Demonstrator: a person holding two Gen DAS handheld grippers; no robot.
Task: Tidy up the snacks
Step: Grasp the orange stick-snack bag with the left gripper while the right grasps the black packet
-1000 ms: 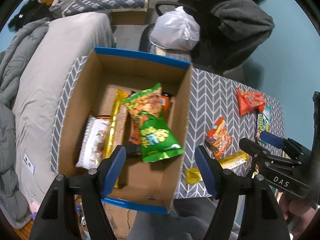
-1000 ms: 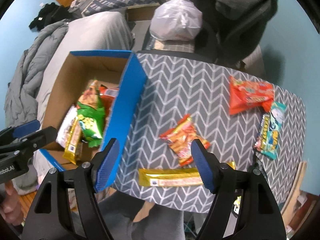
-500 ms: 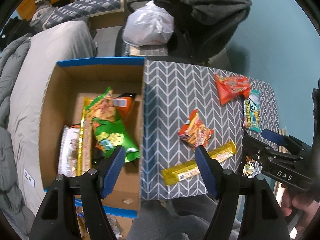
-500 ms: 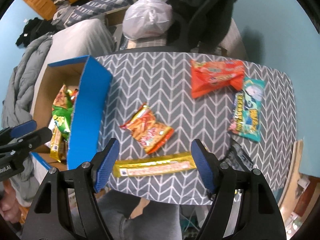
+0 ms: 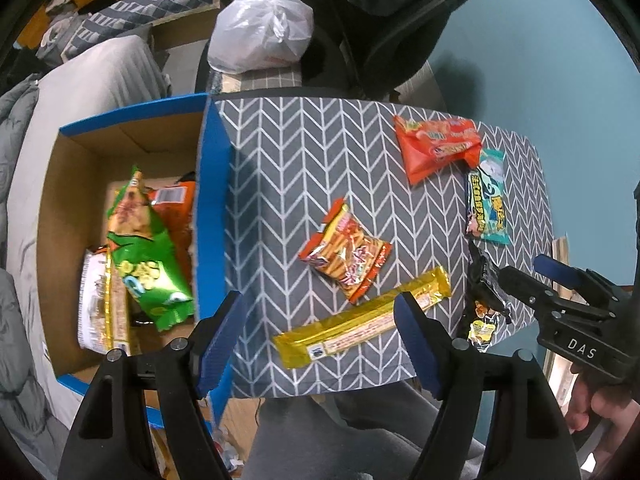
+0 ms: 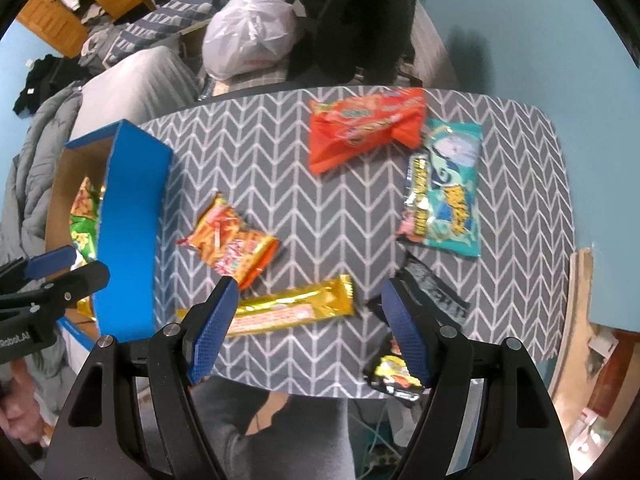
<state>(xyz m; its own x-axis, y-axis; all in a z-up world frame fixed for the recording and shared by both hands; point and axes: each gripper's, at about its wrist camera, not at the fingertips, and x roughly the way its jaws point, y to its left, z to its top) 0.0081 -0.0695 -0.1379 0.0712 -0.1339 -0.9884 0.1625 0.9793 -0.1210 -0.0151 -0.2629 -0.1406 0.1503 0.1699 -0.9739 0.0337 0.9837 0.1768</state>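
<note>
Now gold bar [image 6: 294, 309] between open right claw [image 6: 310, 328] fingers.

White plastic bag [image 5: 262, 26] on chair [image 5: 384, 28]

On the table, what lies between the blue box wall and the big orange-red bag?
Nothing: only bare chevron cloth lies between the blue box wall and the orange-red bag. The right wrist view shows it.

The box [image 5: 212, 208] sits at the table's [image 5: 280, 168] left edge; five snack packets lie spread to its right.
</note>
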